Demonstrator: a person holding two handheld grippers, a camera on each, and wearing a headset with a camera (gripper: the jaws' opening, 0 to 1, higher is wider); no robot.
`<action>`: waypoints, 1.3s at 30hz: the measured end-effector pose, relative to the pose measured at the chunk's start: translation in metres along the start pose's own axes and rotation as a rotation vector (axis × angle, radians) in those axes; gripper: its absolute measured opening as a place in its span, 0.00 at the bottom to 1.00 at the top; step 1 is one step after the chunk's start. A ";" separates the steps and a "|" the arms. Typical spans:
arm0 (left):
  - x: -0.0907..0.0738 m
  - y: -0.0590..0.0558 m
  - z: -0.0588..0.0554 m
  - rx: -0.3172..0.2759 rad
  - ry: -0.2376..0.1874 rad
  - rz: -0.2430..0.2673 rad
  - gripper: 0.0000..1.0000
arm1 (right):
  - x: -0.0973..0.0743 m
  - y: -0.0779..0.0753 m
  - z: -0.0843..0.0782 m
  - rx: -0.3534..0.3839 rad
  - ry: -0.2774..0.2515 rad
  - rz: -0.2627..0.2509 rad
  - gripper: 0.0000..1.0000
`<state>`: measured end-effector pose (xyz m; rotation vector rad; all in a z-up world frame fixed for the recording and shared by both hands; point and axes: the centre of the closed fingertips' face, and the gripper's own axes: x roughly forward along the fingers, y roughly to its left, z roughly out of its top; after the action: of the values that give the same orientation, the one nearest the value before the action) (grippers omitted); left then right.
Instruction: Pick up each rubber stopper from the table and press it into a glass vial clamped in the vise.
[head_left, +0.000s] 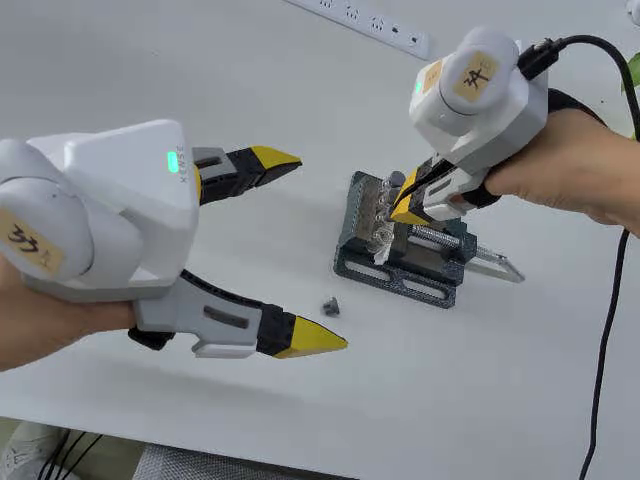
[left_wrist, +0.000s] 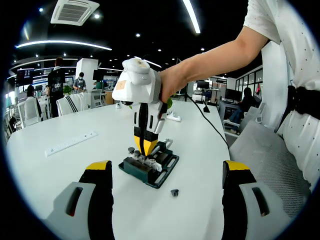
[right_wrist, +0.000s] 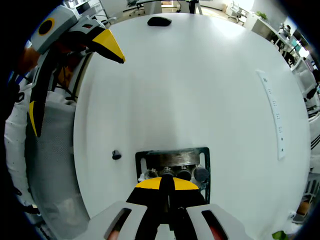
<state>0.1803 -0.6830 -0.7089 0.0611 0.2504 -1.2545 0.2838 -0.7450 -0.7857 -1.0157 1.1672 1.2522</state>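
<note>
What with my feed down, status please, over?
Left gripper open, hovering. Right gripper shut, tips at vials in vise. One stopper loose on table. Nothing blocking.

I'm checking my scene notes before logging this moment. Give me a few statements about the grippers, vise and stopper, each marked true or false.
1. The left gripper is wide open. True.
2. The right gripper is far from the vise. False: its shut tips are at the vials clamped in the vise.
3. One loose stopper lies on the table beside the vise. True.
4. The left gripper holds that stopper. False: nothing is between its jaws, and the stopper lies on the table.
</note>
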 end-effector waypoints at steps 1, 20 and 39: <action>0.000 0.000 0.000 0.001 -0.001 -0.001 0.90 | 0.000 0.000 0.000 0.001 0.002 0.000 0.01; 0.005 0.001 -0.001 -0.003 -0.006 -0.010 0.90 | 0.001 0.000 0.001 -0.020 0.040 0.013 0.00; 0.006 0.001 0.002 -0.001 -0.006 -0.004 0.90 | 0.003 0.002 0.001 -0.021 0.074 0.032 0.00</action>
<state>0.1834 -0.6886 -0.7087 0.0561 0.2459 -1.2584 0.2820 -0.7436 -0.7882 -1.0707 1.2335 1.2633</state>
